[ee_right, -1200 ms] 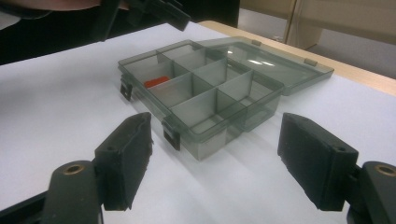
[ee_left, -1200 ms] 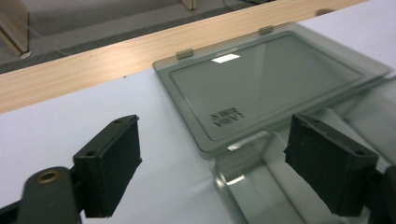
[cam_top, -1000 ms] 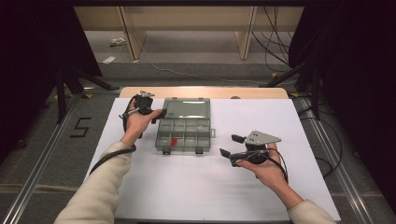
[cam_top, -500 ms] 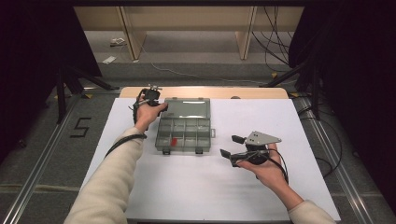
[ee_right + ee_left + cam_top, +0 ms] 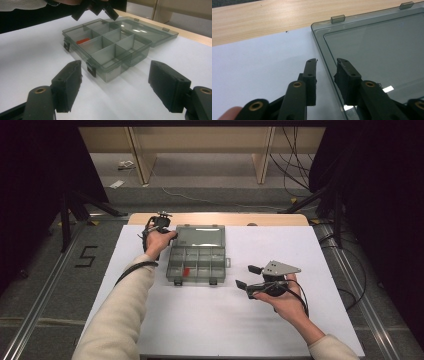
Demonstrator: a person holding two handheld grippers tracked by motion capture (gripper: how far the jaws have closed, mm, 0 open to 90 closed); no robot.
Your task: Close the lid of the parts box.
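Left hand-held gripper (image 5: pixel 325 67) is sitting at the far left corner of the compartment box's open lid (image 5: pixel 372 50), jaws straddling the lid's left edge. They've just been closing in, but there's still daylight on both sides of that edge, so it isn't clamped on anything yet. From the high view you can see the same hand-held gripper (image 5: pixel 161 222) up near the far edge of the worktop (image 5: pixel 210 320), with the person's left sleeve (image 5: pixel 120 315) stretched out toward it.

The lid is smoky clear plastic, folded back flat on the white sheet, with two little hinge tabs (image 5: pixel 337 18) along its back edge and a strip of bare wood (image 5: pixel 262 20) behind it.

The compartment box (image 5: pixel 196 265) itself sits a bit left of the worktop's middle, two latches on its near side, grid of dividers inside. One small red piece (image 5: pixel 83 40) lies in a compartment on the left, toward the front.

Right hand-held gripper (image 5: pixel 115 87) is well apart from the box, toward the right side of the worktop, jaws spread wide with nothing between them, pointed at the box's near right corner. It has the grey plate on top (image 5: pixel 280 267).
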